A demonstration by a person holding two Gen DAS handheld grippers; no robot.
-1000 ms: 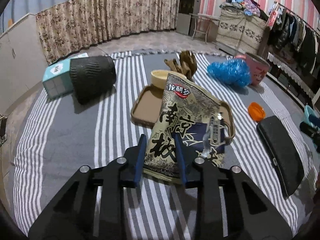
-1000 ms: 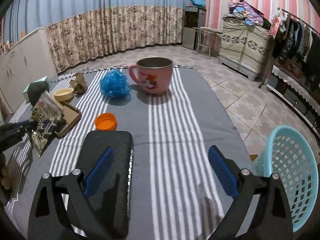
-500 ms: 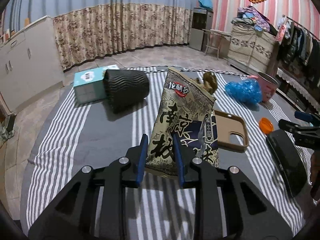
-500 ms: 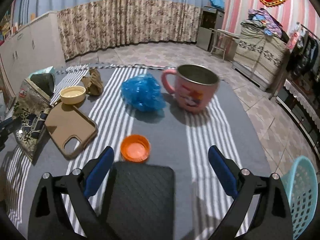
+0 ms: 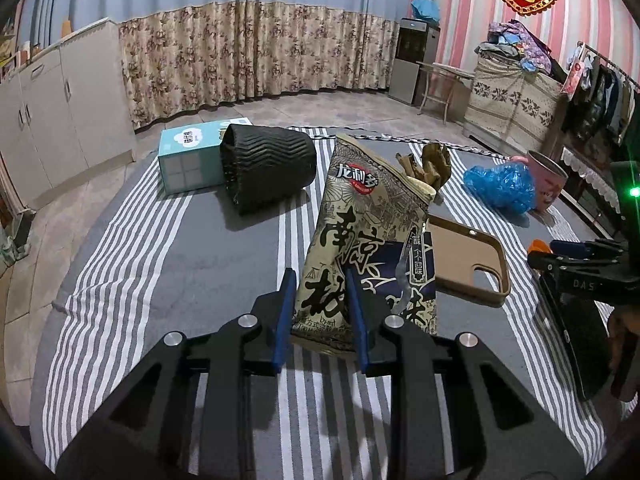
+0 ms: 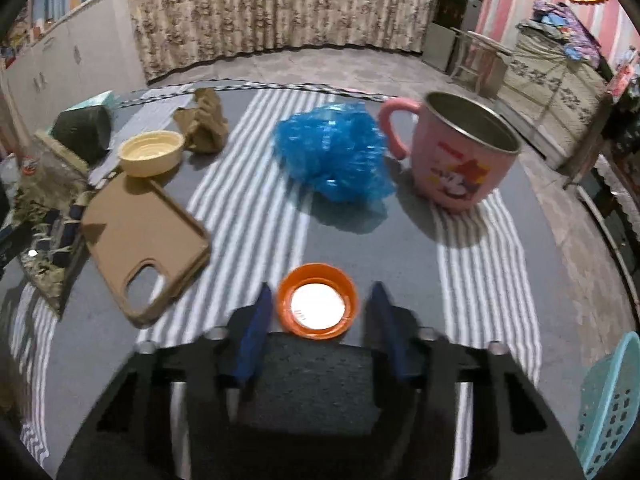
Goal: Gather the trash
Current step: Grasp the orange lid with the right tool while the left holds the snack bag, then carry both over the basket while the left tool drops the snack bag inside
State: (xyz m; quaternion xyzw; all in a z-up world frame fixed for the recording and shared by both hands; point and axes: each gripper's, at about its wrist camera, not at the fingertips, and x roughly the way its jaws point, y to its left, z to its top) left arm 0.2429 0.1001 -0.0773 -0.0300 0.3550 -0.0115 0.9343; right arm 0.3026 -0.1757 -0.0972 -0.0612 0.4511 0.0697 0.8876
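My left tongs (image 5: 320, 312) pinch the snack bag (image 5: 368, 240) upright at frame centre. My right tongs (image 6: 318, 320) are closing around the orange cap (image 6: 317, 301) on the striped table (image 6: 472, 248), low centre, pads not touching it.

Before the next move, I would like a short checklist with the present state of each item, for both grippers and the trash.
1. Left gripper holds snack bag: ok, pads clamp its lower edge, bag lifted.
2. Orange cap between right gripper fingers: ok, jaws closing around it.
3. Pads pressing the cap: not ok, gaps show on both sides.
4. Blue plastic wad and pink mug apart from the cap: ok.
5. Teal basket in view: ok, beside the table; whether it is the bin, cannot tell.
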